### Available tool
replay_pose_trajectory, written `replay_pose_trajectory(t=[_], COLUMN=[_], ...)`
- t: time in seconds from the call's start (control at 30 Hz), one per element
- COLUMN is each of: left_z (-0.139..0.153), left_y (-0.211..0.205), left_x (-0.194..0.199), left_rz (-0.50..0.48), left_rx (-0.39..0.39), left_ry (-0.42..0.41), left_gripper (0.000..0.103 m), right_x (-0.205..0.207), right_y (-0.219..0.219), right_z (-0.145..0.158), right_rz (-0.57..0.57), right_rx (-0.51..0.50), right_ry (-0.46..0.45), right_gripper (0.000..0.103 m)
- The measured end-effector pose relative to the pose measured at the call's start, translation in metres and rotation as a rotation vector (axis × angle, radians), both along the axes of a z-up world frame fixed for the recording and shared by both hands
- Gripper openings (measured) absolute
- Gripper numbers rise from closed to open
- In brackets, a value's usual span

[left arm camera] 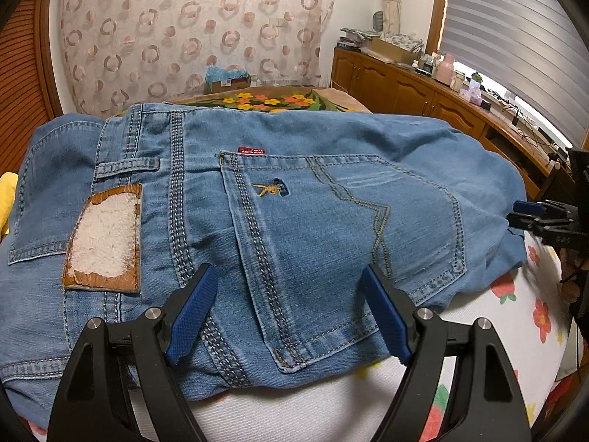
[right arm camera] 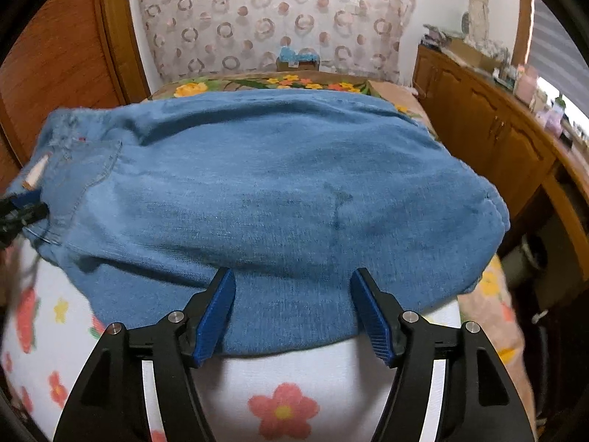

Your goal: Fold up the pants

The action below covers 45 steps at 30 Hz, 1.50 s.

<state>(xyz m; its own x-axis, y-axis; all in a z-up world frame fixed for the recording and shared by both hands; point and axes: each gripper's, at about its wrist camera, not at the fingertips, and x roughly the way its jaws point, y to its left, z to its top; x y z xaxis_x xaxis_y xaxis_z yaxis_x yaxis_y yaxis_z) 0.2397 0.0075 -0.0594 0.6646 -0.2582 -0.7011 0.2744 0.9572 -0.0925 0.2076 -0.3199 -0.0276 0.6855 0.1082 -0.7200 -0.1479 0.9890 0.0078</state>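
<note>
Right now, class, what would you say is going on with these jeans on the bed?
A person is folding a pair of blue jeans on a flower-patterned bedcover. The jeans lie in a compact folded bundle, back pocket and worn waist patch facing up. The left hand-held gripper hovers open at the waist end, and the right hand-held gripper sits open at the plain folded end. Neither clamps the denim, so the fold looks laid down and released.

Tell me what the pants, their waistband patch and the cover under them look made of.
Pants: faded blue denim, with visible twill weave and heavy topstitching.
Waistband patch: probably leather, tan edges, surface worn to white fuzz.
Cover: soft fuzzy fabric, white with printed flowers.
</note>
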Motion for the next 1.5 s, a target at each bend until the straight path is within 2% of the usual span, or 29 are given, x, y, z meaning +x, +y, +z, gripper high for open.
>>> replay_pose_trajectory(t=[0.17,0.33,0.57,0.7,1.0,1.13,1.17,1.33,1.5], left_z=[0.0,-0.001,-0.001,0.002,0.007,0.007,0.008,0.013,0.02], left_y=[0.002,0.002,0.002,0.002,0.004,0.005,0.005,0.006,0.01], left_x=[0.002,0.001,0.002,0.001,0.0,0.001,0.0,-0.002,-0.007], left_rz=[0.0,0.0,0.0,0.0,0.001,0.002,0.002,0.007,0.021], left_rx=[0.005,0.005,0.003,-0.003,-0.01,-0.01,-0.009,-0.01,-0.019], left_ry=[0.001,0.0,-0.001,-0.007,-0.01,-0.012,-0.012,-0.03,-0.07], left_gripper=[0.081,0.081,0.081,0.081,0.081,0.081,0.081,0.081,0.081], right_x=[-0.01,-0.015,-0.001,0.013,0.038,0.041,0.041,0.025,0.007], right_y=[-0.021,-0.058,-0.091,-0.097,-0.134,-0.136,-0.135,-0.128,-0.103], right_z=[0.016,0.021,0.012,0.004,0.003,0.005,0.006,0.025,0.059], right_rz=[-0.036,-0.118,-0.211,-0.227,-0.287,-0.259,-0.25,-0.227,-0.14], right_rx=[0.01,0.019,0.076,0.124,0.299,0.314,0.3,0.234,0.198], right_ry=[-0.035,-0.052,-0.025,-0.004,0.049,0.049,0.044,-0.044,-0.129], right_gripper=[0.068,0.068,0.068,0.064,0.039,0.009,0.006,0.002,0.001])
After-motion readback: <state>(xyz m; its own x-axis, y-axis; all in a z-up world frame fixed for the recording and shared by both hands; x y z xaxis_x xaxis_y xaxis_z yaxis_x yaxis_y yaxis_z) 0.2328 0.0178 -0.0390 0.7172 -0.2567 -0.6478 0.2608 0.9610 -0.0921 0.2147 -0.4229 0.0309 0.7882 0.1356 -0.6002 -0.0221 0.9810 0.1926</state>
